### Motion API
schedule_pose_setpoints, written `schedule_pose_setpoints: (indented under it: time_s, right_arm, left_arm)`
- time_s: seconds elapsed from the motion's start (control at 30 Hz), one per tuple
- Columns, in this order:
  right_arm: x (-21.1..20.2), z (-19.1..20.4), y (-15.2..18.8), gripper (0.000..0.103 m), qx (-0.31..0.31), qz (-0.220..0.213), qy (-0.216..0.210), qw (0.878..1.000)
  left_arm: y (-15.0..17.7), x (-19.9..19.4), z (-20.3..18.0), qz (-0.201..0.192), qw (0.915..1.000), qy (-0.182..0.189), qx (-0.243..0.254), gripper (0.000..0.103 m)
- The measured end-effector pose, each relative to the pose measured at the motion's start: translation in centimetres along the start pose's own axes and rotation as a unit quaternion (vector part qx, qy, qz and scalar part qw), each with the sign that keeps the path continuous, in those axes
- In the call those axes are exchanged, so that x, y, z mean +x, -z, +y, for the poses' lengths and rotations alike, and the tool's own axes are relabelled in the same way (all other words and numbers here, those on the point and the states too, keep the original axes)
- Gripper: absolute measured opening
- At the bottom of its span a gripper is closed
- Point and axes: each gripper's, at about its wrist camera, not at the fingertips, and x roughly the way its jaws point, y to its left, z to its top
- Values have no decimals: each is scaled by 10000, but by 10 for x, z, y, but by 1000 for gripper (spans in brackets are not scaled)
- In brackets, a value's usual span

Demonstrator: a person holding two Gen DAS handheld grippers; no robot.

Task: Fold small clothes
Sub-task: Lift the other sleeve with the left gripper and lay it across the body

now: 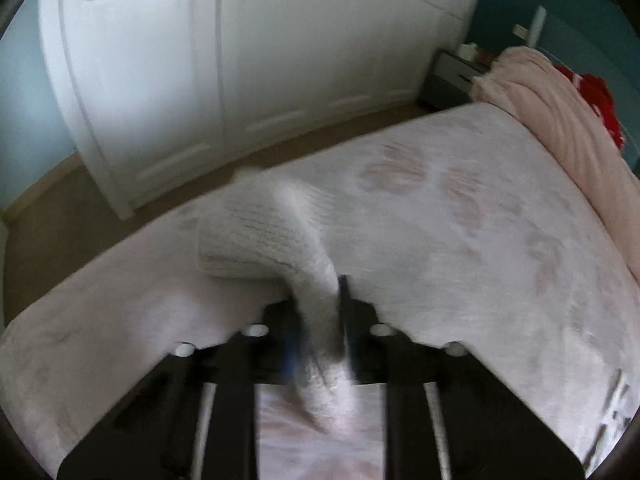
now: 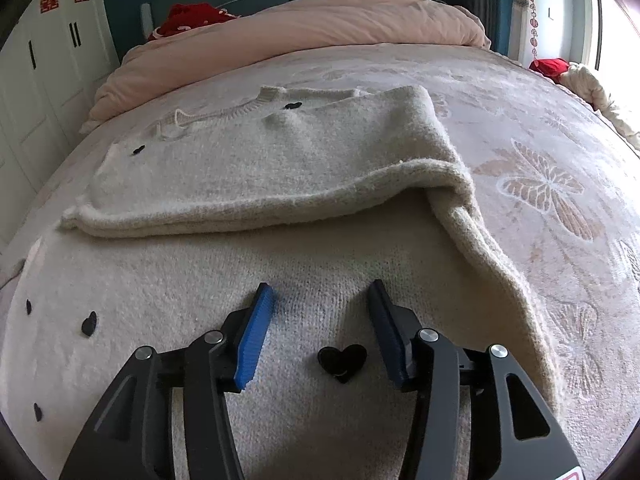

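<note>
Sweater (image 2: 248, 168), cream knit w/ small black hearts, lies spread on bed (image 2: 540, 128), partly folded: far portion doubled over itself, thick rolled edge running left-right across the middle, near portion flat under right gripper (image 2: 322, 300). Right side drapes down in a loose ridge toward the near right, prob. a sleeve or side panel not yet tucked.

Right gripper: jaws apart, nothing between them, held low over flat knit; contact w/ fabric can't be told. One black heart (image 2: 342, 362) sits on the knit between the fingers, nearer the camera. Looks like it is parked there either to pin the near layer or to pick a grab point. Judgement only.

Left gripper (image 1: 320, 304): clenched on a bunch of white knit (image 1: 316, 280), fabric pinched between the fingers and trailing up and left in a lifted band toward far edge of bed. View is motion-blurred, so arm likely mid-swing. Can't say for sure this is the same sweater as in right view, tho texture matches. Held high prob. to carry a sleeve or hem over for the next fold.

Surroundings: pink quilt (image 2: 320, 24) bunched at head of bed, red item (image 2: 188, 16) beyond it, white wardrobe doors (image 1: 240, 60) past the bed's left side.

Risk: a one-corner lift may drag the folded layer askew if the right side isn't pinning it.
</note>
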Motion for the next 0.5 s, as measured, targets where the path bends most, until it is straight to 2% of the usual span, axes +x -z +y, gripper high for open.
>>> schedule_pose_setpoints:
  time_s: [0.2, 0.27, 0.43, 0.5]
  right_arm:
    - [-1, -2, 1, 50, 34, -23, -58, 10000]
    - [-1, -2, 2, 51, 52, -32, -87, 9999]
    - [-1, -2, 2, 54, 93, -50, -200, 9997]
    - [-1, -2, 2, 58, 105, -56, -268, 9996]
  left_arm:
    - [2, -44, -44, -378, 9982, 150, 444, 12]
    - [3, -62, -64, -477, 9967, 332, 574, 12]
    - [16, -117, -126, -692, 9885, 836, 1055, 12]
    - [29, -143, -163, -809, 9815, 1070, 1365, 12]
